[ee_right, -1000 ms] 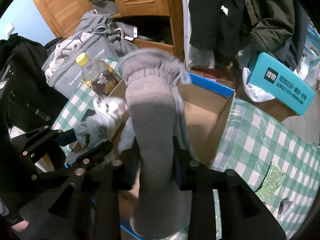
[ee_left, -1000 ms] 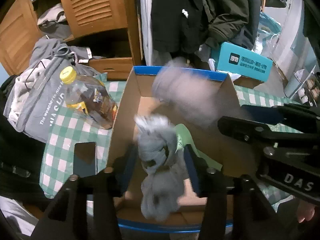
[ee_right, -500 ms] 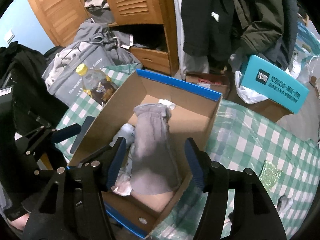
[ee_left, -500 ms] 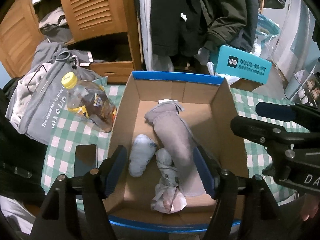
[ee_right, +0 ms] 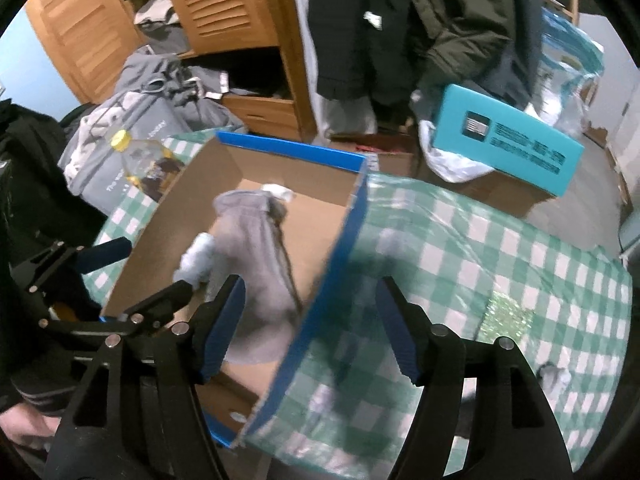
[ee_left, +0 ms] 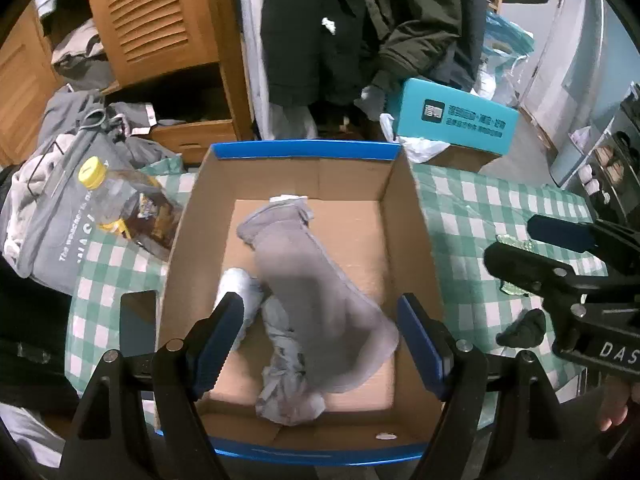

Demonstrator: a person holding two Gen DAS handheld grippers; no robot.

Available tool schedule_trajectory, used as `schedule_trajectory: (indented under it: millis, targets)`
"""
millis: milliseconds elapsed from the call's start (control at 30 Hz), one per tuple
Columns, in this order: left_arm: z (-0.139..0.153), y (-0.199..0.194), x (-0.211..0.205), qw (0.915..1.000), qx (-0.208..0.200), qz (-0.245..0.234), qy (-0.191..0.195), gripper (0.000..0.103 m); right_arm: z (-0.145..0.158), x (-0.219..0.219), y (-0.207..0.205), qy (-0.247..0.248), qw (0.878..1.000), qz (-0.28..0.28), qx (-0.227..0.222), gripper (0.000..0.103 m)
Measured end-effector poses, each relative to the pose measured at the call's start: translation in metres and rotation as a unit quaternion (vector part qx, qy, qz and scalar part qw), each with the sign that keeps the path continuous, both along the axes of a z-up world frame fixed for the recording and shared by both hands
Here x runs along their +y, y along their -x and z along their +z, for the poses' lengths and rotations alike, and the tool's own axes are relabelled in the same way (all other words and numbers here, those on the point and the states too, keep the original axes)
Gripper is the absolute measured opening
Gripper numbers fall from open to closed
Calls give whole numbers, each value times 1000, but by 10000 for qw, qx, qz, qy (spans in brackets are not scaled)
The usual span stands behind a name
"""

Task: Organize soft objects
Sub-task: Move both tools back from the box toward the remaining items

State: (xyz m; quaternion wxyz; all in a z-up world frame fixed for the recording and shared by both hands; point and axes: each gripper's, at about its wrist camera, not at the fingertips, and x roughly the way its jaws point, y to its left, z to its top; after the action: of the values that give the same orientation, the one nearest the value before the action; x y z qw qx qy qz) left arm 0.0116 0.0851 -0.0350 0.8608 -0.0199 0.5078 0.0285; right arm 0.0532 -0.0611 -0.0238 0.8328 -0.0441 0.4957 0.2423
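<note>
1. Three soft things, a long grey sock among them, lie inside the brown cardboard box.
2. Left gripper and right gripper are opening, holding nothing.
3. One small dark cloth waits near the table's right edge.

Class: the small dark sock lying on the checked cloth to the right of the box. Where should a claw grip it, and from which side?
Grip the dark sock across its bunched middle, coming straight down from above: it lies crumpled and low on the checked cloth, offering no edge to slide under.
</note>
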Motion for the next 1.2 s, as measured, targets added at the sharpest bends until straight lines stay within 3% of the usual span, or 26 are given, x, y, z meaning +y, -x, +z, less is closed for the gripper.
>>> schedule_trajectory:
  millis: [200,767,1200]
  targets:
    - [2,-4,-24,9998,-32,-200,-49,86,-2,-34,-1,71,9995,-291,36,71]
    - [-4,-17,-107,9955,123,-906,-237,86,-19,-129,3,308,9942,-1015,180,71]
    - [-31,-28,-170,9882,468,-1444,-202,87,-41,-187,3,521,9879,-1418,362,71]
